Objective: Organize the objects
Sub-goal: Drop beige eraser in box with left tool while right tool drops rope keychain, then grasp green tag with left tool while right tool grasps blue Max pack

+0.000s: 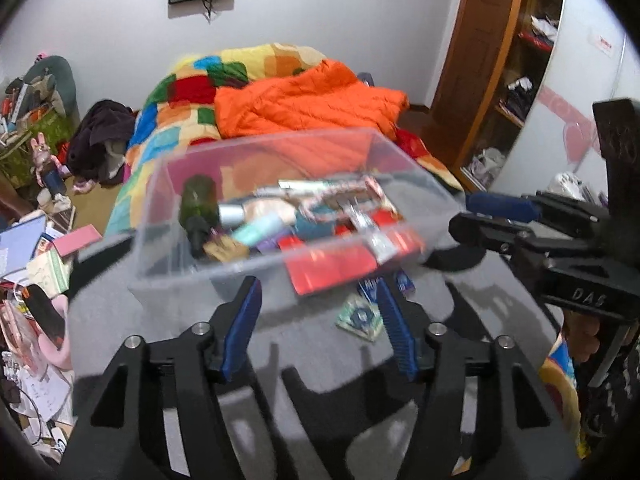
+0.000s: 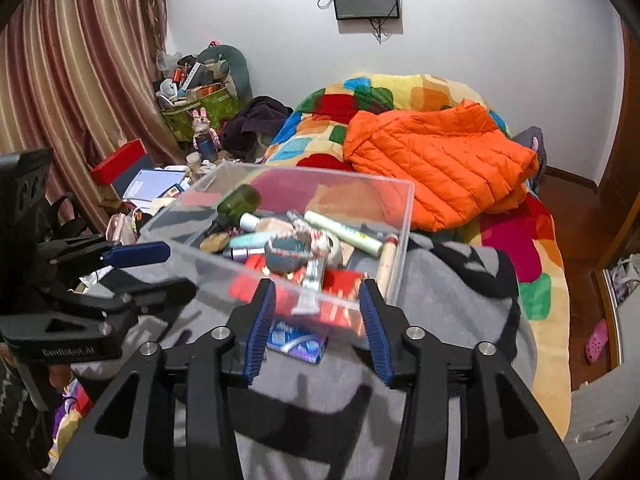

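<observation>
Clear plastic bin brims with tubes, a green bottle; left gripper and right gripper both gape apart.

The small items heaped in the clear plastic storage box are smeared by motion blur, and their labels cannot be read. A blue printed packet is partly hidden under the box's near wall.

Left gripper and right gripper both gape wide, empty, side by side, pointing forward at the bin's near wall.
</observation>
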